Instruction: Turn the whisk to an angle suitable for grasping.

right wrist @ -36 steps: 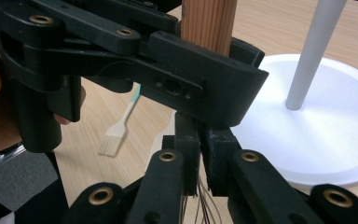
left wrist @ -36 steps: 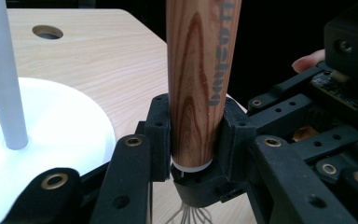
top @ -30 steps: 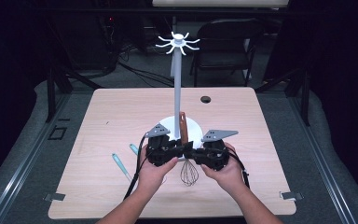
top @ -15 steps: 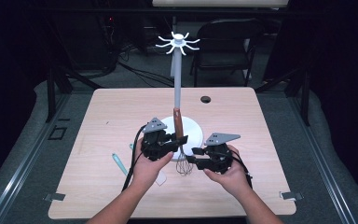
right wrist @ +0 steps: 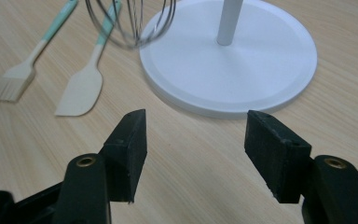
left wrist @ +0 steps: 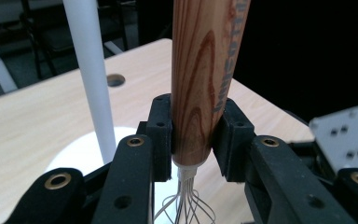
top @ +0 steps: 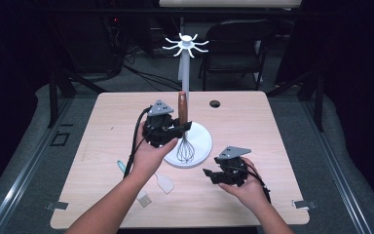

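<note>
The pale wooden surface (top: 102,146) carried a tall white stand (top: 185,83), its round base (top: 202,144) near the middle and its pole topped by a ring of hooks toward the far edge. Over the near-left rim of that base the left claw (top: 177,129) was clamped on the brown wooden handle of a wire whisk (top: 182,108), held upright with the wire loops hanging just above the base. The right claw (top: 209,174) hovered low, between the base and the near edge towards the right; its jaws had just been opening and stood apart with nothing between them. Toward the near-left corner lay a cream spatula (top: 164,184) and a cream brush (top: 143,197), both with teal handles.
</note>
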A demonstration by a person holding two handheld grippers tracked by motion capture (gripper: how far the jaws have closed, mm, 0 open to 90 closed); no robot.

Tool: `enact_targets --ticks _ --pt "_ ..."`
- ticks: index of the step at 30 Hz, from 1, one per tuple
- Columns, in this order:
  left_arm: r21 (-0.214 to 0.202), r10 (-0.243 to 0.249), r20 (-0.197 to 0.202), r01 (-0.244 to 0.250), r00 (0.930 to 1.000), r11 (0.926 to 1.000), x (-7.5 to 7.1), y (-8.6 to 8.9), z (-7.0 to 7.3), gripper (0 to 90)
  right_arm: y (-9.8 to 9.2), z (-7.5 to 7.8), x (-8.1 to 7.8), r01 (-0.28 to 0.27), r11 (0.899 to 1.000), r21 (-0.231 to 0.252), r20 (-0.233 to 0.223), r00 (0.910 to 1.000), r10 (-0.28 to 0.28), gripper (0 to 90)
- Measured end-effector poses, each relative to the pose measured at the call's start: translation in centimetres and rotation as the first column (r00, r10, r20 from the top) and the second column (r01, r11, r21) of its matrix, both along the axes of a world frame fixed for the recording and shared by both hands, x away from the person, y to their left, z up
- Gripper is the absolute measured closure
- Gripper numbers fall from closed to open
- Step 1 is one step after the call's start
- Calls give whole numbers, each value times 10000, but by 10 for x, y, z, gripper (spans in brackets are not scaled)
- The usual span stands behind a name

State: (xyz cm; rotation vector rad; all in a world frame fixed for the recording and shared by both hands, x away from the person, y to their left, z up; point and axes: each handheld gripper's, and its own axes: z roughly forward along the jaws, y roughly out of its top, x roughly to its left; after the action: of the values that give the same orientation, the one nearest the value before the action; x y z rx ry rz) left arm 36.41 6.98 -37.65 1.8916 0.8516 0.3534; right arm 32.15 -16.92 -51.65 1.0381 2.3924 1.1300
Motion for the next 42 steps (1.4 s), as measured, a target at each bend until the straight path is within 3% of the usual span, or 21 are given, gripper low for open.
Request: enact_targets --ticks 9,17,28,31,42 --pt "194 299 739 -314 9968 9993 8 -12 44 704 -4 -7 0 238 9996 170 -67 9997 -236 390" --pt "415 815 1011 -860 9915 9954 17 -26 65 704 -4 -10 0 307 9994 166 -73 9995 -306 393" --pt "516 1256 900 -1305 9880 9901 34 -31 65 704 -5 -14 0 302 9993 219 -105 9995 -300 394" --pt "287 1487 882 -1518 9849 9880 36 -26 63 704 -6 -15 0 311 9992 256 -109 9995 -308 394" --pt "81 1758 662 -1768 9822 9842 44 -12 59 704 -4 -17 1 289 9995 120 -121 9995 -288 396"
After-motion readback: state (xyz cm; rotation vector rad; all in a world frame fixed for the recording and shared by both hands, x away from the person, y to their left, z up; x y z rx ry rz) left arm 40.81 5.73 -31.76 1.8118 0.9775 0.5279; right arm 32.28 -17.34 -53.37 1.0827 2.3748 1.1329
